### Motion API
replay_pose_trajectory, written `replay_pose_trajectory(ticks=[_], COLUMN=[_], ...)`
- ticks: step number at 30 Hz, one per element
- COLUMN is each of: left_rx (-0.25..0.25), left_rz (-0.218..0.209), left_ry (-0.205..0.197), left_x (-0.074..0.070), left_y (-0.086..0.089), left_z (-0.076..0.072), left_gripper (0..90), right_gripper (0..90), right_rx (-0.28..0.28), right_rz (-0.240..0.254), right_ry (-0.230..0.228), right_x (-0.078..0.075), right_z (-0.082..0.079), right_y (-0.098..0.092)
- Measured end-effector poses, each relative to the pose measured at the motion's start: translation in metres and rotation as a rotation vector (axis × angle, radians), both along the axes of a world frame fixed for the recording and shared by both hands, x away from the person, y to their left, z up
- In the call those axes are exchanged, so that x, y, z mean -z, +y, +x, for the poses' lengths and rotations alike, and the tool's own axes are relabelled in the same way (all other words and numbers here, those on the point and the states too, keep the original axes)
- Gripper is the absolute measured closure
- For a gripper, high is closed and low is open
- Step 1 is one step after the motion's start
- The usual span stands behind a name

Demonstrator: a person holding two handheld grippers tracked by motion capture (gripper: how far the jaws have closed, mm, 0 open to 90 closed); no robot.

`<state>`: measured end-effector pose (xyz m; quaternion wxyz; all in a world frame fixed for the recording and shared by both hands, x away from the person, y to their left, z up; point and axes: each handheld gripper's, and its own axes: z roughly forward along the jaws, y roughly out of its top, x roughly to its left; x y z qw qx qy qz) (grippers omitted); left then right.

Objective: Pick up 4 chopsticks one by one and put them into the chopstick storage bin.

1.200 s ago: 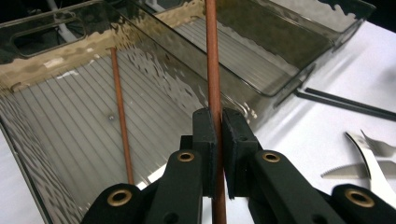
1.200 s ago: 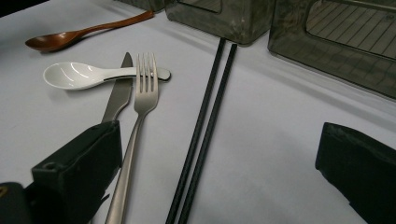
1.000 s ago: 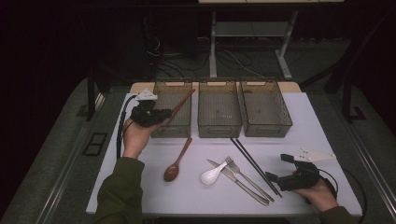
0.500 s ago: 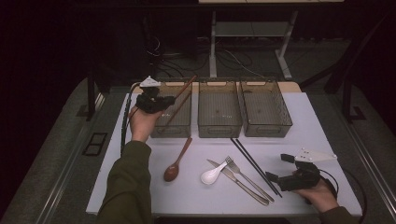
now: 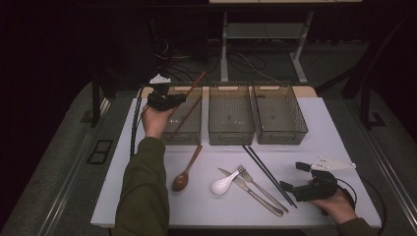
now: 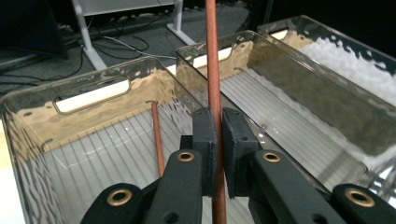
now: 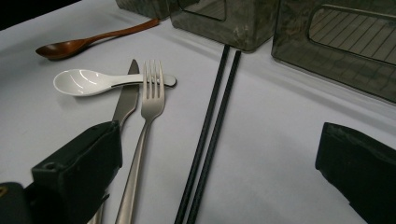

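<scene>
We see the left gripper (image 5: 178, 98) over the left bin (image 5: 184, 130), jaws pinching a brown chopstick (image 6: 213, 70); its twin (image 6: 157, 137) lies inside. Near the black chopsticks (image 7: 210, 126), the right gripper (image 5: 289, 186) rests, jaws spread.

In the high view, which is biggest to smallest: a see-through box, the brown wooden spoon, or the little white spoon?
1. Clear plastic bin, by far the biggest.
2. Brown wooden spoon.
3. White ceramic soup spoon, shortest.
All lie on the same table, so nearness hardly matters.
</scene>
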<state>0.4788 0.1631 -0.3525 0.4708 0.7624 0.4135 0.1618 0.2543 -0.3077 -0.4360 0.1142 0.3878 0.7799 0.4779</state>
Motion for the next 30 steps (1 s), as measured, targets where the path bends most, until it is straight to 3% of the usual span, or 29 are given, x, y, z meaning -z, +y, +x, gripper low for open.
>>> replay_pose_trajectory(ticks=[7,13,16,25,26,28,30], left_rx=[-0.049,-0.077,-0.102,-0.157,-0.162,-0.190,-0.190], left_rz=[0.010,0.035,0.052,0.059,0.048,0.049,0.049], left_ry=[-0.002,0.044,0.048,0.096,0.107,0.111,0.113], left_x=[0.009,0.020,0.023,0.026,0.027,0.027,0.026], left_y=[-0.002,-0.003,-0.002,0.003,0.004,0.005,0.006], left_z=[0.006,0.012,0.013,0.016,0.016,0.016,0.016], left_gripper=[84.3,84.2,84.2,83.5,82.7,68.1,60.3], right_gripper=[0.8,0.8,0.8,0.8,0.8,0.8,0.8], right_rx=[-0.006,0.001,0.001,0.000,0.000,-0.002,0.001], right_rz=[0.003,0.011,0.015,0.018,0.019,0.019,0.019], right_ry=[0.001,0.001,-0.003,-0.002,-0.002,-0.005,-0.004], right_x=[-0.001,-0.001,-0.001,-0.001,-0.001,-0.001,-0.001], right_z=[0.000,-0.001,0.000,0.000,0.000,0.000,0.000], right_y=[0.000,0.000,-0.001,-0.001,-0.001,-0.001,-0.002])
